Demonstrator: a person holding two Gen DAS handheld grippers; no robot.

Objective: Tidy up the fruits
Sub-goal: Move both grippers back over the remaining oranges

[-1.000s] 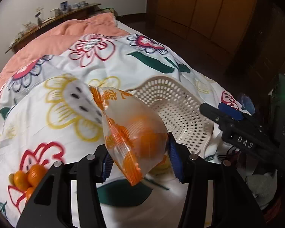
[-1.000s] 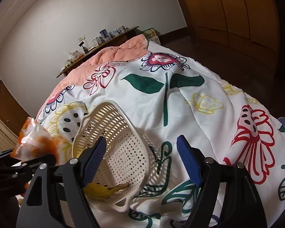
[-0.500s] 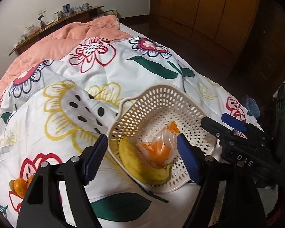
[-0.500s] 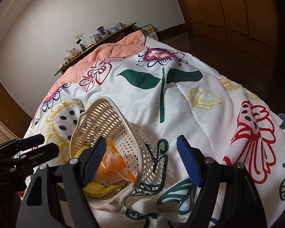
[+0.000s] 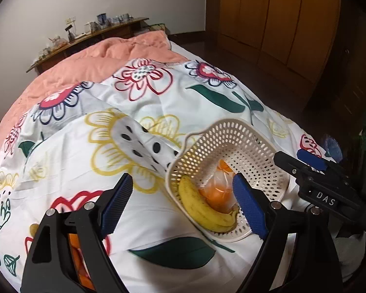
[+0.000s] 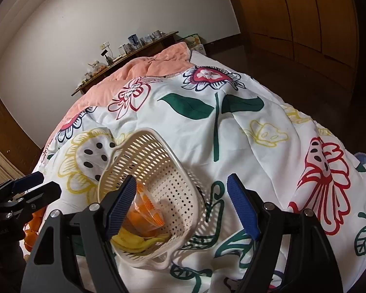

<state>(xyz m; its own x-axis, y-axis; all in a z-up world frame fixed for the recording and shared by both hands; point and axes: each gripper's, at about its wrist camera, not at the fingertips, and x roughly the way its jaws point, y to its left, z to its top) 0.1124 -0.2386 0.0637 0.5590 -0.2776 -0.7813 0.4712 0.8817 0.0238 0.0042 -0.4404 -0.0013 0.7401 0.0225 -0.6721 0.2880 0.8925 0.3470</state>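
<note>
Released since a second ago, the bagged oranges [image 5: 218, 190] lie in the basket [image 5: 231, 131]; loose oranges [image 6: 34, 224] sit beneath the left gripper [image 5: 183, 205], nearer, both jaws spread empty.

Basket [image 5: 253, 144] on the bed cover [image 5: 68, 161], banana [image 5: 202, 207] and bag of oranges [image 5: 218, 190] inside it, bag behind the banana, more oranges [image 6: 33, 229] on the cover left of the basket, shelf [image 5: 85, 39] behind the bed.
</note>
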